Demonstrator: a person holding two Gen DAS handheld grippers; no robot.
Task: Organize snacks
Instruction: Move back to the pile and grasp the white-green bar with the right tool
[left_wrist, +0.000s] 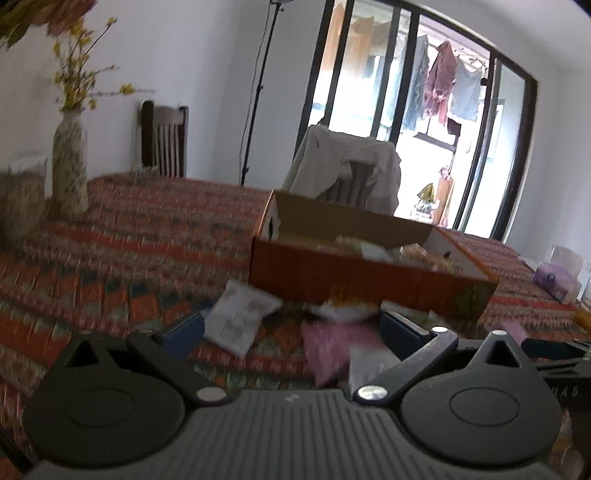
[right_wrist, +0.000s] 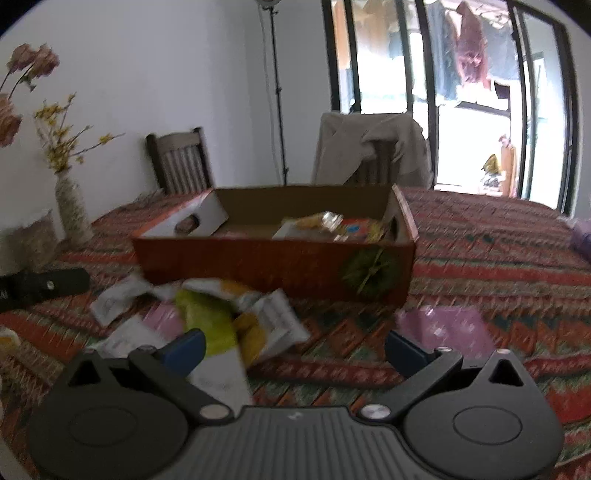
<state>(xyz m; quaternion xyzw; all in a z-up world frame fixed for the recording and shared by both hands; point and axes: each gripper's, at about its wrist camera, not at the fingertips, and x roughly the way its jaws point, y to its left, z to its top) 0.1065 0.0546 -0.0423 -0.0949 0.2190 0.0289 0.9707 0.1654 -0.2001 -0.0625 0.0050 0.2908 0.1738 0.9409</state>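
Flower vase (right_wrist: 74, 214) at far left of the patterned worktop (right_wrist: 498, 266), left hand-held gripper (left_wrist: 291, 328) fingers spread above white and pink snack packets (left_wrist: 240, 317), orange cardboard box (right_wrist: 273, 258) holding snacks mid-worktop, right hand-held gripper (right_wrist: 295, 347) fingers spread, empty, over a yellow-green packet (right_wrist: 210, 321), pink packet (right_wrist: 443, 328) to the right.

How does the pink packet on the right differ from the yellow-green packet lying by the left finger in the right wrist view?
The pink packet lies flat and alone; the yellow-green packet is crumpled within a heap of other packets. The pink packet looks plain in colour; the yellow-green one shows white and orange too. Both lie on the tablecloth, outside the box.
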